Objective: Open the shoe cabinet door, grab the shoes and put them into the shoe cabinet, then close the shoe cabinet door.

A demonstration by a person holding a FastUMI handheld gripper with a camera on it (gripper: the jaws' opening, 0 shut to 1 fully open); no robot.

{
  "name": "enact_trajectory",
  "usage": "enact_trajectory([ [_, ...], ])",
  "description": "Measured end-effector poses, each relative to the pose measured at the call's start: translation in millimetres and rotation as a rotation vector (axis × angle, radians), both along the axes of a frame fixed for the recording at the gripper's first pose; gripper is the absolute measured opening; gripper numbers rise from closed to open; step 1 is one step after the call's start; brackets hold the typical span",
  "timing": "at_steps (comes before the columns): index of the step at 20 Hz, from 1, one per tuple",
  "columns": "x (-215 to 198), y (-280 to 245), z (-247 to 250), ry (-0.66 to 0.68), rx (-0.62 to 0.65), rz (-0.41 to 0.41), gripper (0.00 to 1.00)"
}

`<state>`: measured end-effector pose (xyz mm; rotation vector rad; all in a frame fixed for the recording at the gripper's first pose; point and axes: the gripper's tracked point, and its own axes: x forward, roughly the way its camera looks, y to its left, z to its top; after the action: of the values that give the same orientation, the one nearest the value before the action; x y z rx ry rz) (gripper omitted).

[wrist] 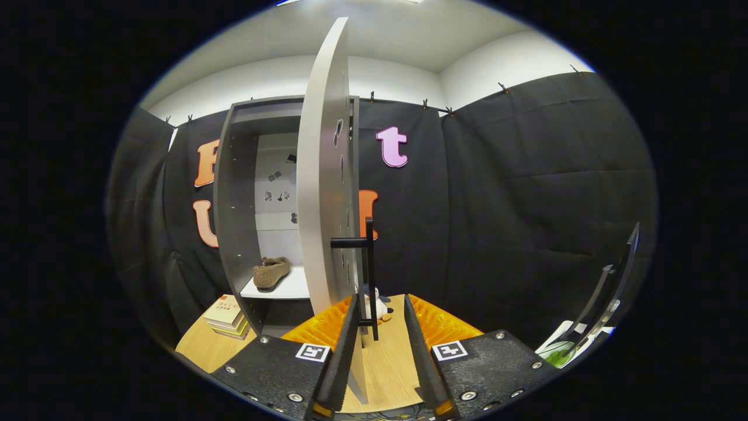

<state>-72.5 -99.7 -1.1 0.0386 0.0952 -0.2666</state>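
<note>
The grey shoe cabinet (236, 199) stands open against the booth wall. Its door (321, 175) is swung out toward me and I see it nearly edge-on. The door's black bar handle (370, 263) hangs upright, its lower end between my fingertips. My gripper (380, 299) is open, one finger on each side of the handle and the door's lower edge, and neither visibly presses on them. A brown fuzzy shoe (272, 272) lies on the white shelf (289, 288) inside the cabinet.
A stack of books (227, 316) lies on the wooden floor (201, 348) left of the cabinet's base. A small plush toy (383, 309) sits just beyond my fingertips. A dark tilted stand (610, 289) rises at the right, with something green (558, 352) at its foot.
</note>
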Motion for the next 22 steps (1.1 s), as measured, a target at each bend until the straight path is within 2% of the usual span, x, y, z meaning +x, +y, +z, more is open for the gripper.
enact_trajectory([
  [11,-10,-18,0,0.015,-0.02,-0.088,0.5],
  [16,-7,-9,-2,0.014,0.002,-0.057,0.51],
  [22,-3,5,-1,0.009,0.008,0.023,0.51],
])
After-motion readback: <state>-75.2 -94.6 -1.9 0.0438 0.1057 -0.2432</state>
